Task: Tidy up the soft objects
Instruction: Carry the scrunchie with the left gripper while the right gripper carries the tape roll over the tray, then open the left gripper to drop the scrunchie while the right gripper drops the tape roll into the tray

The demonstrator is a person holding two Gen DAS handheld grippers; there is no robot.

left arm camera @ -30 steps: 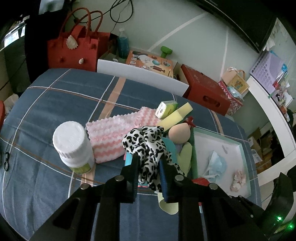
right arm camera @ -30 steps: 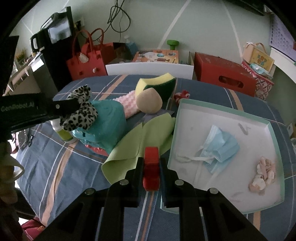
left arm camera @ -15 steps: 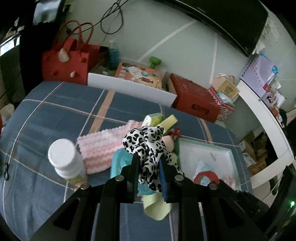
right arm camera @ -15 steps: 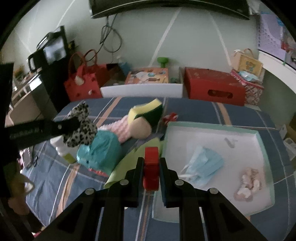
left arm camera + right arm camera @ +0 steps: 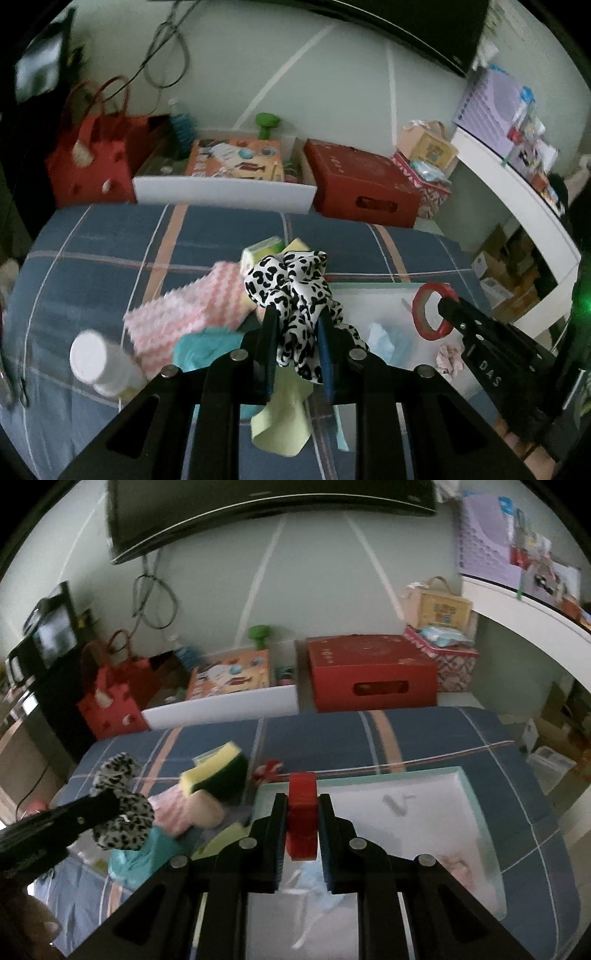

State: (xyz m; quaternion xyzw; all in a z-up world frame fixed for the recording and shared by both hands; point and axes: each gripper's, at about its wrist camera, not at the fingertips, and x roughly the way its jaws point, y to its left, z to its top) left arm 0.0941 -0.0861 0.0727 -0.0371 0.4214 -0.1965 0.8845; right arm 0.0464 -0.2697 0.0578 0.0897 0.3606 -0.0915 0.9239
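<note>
The left gripper (image 5: 295, 332) is closed on a black-and-white leopard-print fabric scrunchie (image 5: 291, 291), its jaws nearly together with the cloth bunched between them and hanging free above the blue plaid tablecloth (image 5: 110, 236). The right gripper (image 5: 302, 827) is clamped on a red ring of tape (image 5: 302, 819), seen edge-on, held over the near edge of the shallow white tray with a mint-green rim (image 5: 476, 805). A pale blue face mask (image 5: 388, 338) and a small pink crumpled cloth (image 5: 448, 360) already lie in the tray. Outside it remain a pink-and-white zigzag knitted cloth (image 5: 173, 317), a yellow-and-green sponge (image 5: 218, 771), a teal cloth (image 5: 203, 345) and a white-capped bottle (image 5: 94, 360). Judgement: both loads appear bound for the tray. Recommended: carry each item fully past the rim, lower it onto bare tray floor away from the mask, then release; stagger the two hands to avoid collision.
</note>
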